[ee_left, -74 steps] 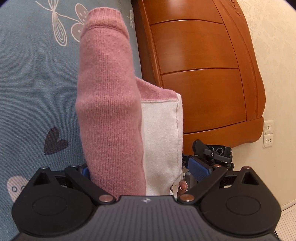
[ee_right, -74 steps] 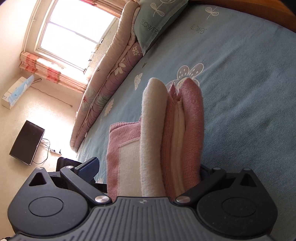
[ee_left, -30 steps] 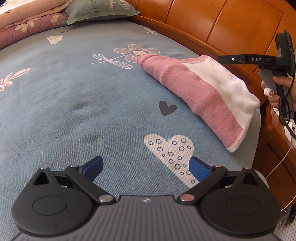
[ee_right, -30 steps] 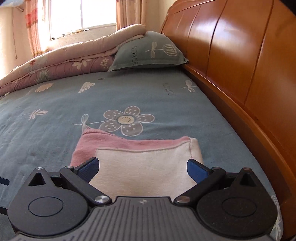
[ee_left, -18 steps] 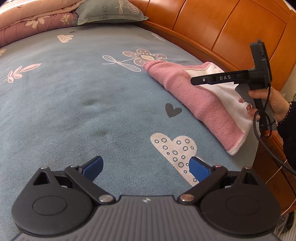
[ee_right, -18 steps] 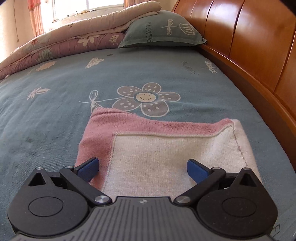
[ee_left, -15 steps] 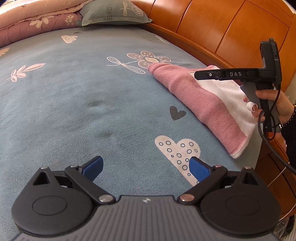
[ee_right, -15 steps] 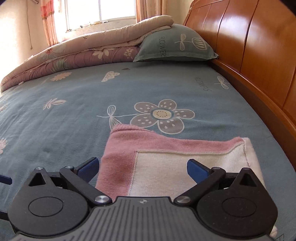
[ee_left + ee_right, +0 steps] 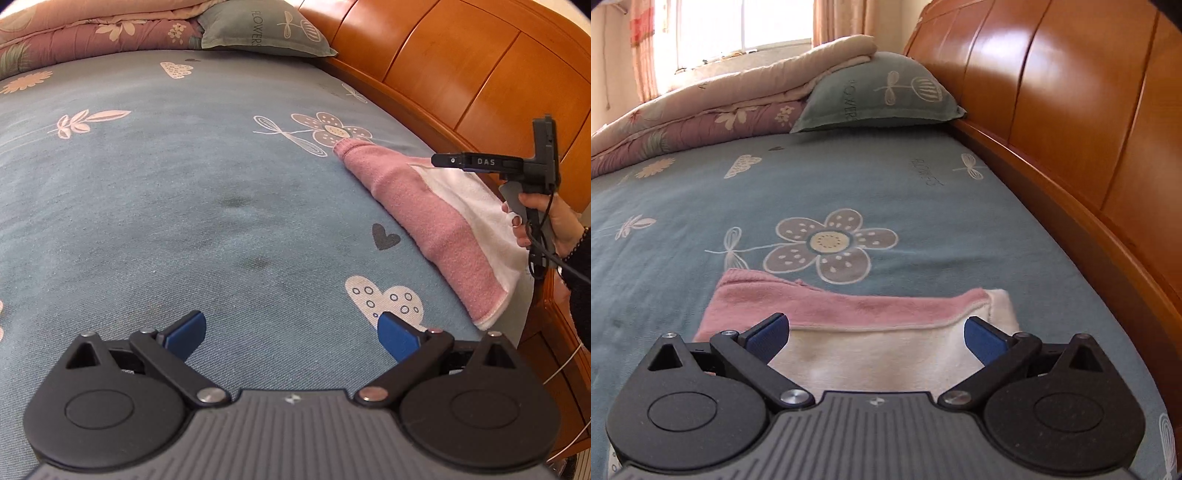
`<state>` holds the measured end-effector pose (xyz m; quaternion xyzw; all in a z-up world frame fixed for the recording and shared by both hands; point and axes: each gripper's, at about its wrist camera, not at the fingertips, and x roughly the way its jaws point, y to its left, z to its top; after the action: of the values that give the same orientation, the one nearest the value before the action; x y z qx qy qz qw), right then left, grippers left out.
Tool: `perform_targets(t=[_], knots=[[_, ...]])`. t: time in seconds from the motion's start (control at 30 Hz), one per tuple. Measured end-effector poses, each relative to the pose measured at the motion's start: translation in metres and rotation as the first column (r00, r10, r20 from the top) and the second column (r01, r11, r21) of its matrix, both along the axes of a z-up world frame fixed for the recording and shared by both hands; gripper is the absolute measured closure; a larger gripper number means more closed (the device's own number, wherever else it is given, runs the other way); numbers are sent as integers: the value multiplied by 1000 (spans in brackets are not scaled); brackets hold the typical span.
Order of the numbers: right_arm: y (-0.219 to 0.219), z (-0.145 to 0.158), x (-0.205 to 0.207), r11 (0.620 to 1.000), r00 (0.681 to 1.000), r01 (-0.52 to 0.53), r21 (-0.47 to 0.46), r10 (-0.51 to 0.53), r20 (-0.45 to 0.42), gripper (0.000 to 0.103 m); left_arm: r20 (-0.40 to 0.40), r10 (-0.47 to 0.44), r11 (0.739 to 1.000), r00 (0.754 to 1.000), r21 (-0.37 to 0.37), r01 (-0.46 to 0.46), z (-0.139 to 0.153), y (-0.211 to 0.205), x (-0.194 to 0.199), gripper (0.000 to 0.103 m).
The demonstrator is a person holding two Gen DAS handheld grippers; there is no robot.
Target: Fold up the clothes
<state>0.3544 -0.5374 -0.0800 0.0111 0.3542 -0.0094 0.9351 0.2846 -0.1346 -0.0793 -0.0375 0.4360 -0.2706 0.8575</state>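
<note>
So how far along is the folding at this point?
Mostly done, it seems: the pink-and-white garment lies folded in a compact bundle on the bed, near the headboard. Nothing is in hand: the left gripper and right gripper are both open and empty. No other unfolded clothes are visible, so little appears left.

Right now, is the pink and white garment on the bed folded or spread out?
Folded. The garment lies as a compact, layered rectangle on the bed; both grippers are open and hold nothing.
</note>
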Motion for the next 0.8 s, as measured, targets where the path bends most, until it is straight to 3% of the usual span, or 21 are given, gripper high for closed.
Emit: perform_targets(t=[0.1, 0.27, 0.37, 0.43, 0.57, 0.67, 0.8], knots=[[-19, -14, -1, 999, 1000, 27, 44, -27, -14, 0, 7, -28, 1000, 1000, 1, 28, 2, -2, -4, 4], [-14, 12, -24, 996, 998, 31, 83, -35, 43, 0, 4, -22, 1000, 1000, 17, 22, 2, 0, -4, 4], [-19, 3, -32, 998, 999, 54, 28, -54, -5, 0, 2, -23, 1000, 1000, 3, 22, 3, 0, -6, 4], [-31, -7, -38, 994, 993, 98, 50, -95, -64, 0, 10, -27, 1000, 1000, 9, 27, 6, -2, -9, 4], [-34, 12, -84, 985, 991, 116, 129, -122, 45, 0, 29, -45, 999, 999, 11, 44, 12, -4, -15, 4], [-23, 23, -123, 982, 990, 74, 171, -93, 109, 0, 25, -53, 998, 998, 19, 53, 14, -7, -18, 4], [-11, 16, -144, 991, 997, 17, 135, -27, 73, 0, 14, -77, 996, 997, 54, 76, 12, -16, -22, 4]])
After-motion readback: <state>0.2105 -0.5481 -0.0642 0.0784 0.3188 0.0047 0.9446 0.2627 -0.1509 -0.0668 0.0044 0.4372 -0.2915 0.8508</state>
